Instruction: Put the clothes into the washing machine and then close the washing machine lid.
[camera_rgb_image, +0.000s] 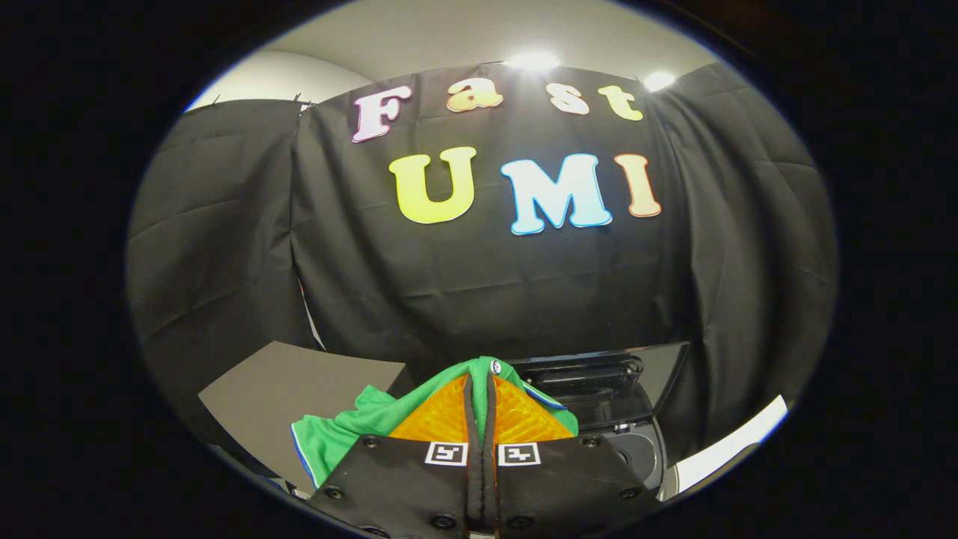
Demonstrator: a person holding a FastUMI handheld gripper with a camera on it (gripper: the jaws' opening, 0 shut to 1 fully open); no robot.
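Note:
My gripper (pixel 483 382) is shut on a green garment (pixel 352 427) with a blue and white trim; the cloth is pinched at the fingertips and hangs down on the left side of the fingers, lifted off the table. Just beyond and to the right of the fingers stands the washing machine (pixel 636 449), its dark lid (pixel 599 382) raised upright at the back and part of the round drum opening showing below it. The rest of the garment is hidden under the fingers.
A grey table surface (pixel 284 389) lies to the left beyond the garment. The black cloth wall (pixel 479 284) stands close behind the machine. A white edge (pixel 733 442) runs along the machine's right side.

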